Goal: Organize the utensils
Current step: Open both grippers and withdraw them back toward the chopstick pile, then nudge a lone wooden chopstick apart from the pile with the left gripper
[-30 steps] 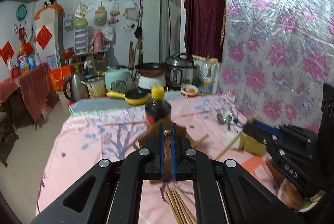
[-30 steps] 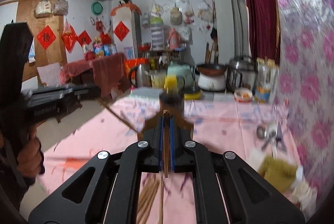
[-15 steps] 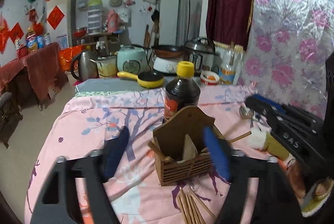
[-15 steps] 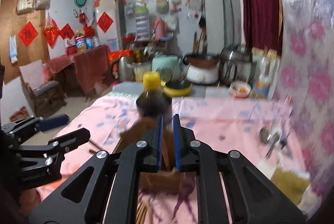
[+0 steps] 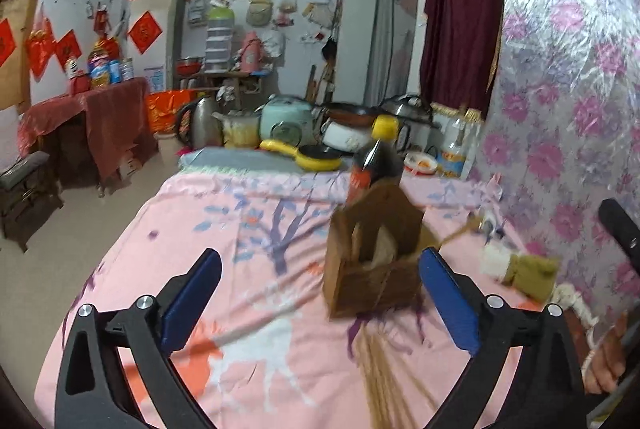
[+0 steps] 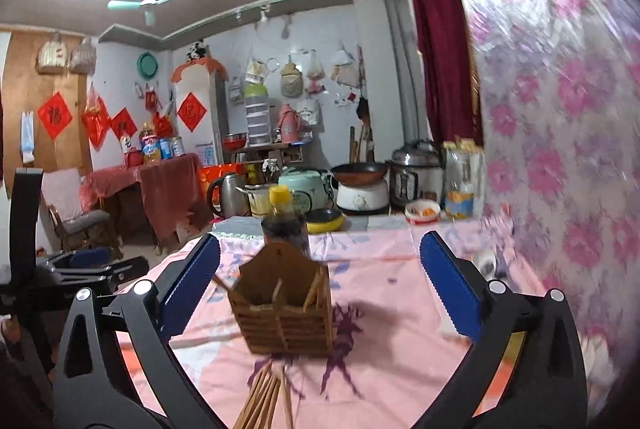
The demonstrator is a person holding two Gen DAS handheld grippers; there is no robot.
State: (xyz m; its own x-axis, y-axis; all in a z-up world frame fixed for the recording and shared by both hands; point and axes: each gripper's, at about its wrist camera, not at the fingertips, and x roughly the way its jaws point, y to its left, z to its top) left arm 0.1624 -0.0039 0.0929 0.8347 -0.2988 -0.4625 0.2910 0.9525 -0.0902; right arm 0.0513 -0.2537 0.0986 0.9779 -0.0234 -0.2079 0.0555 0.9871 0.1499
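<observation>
A wooden slatted utensil holder [image 5: 374, 261] stands on the pink floral tablecloth and also shows in the right wrist view [image 6: 282, 305]; a few chopsticks stand in it. A bundle of loose chopsticks [image 5: 384, 381] lies on the cloth in front of it, seen too in the right wrist view [image 6: 262, 399]. My left gripper [image 5: 320, 295] is open and empty, its right finger beside the holder. My right gripper [image 6: 320, 281] is open and empty, the holder between and beyond its fingers. Metal spoons [image 5: 486, 223] lie by the wall.
A dark sauce bottle with a yellow cap [image 5: 376, 165] stands right behind the holder. A yellow-green sponge [image 5: 528, 271] lies to the right. Kettle, rice cookers, a yellow pan [image 5: 308, 159] and jars crowd the table's far end. The foil-covered wall [image 5: 560, 109] bounds the right.
Both grippers were shut on a chopstick a second ago. Both have opened and stand empty; the chopsticks now stand in the holder. The left gripper has swung left.
</observation>
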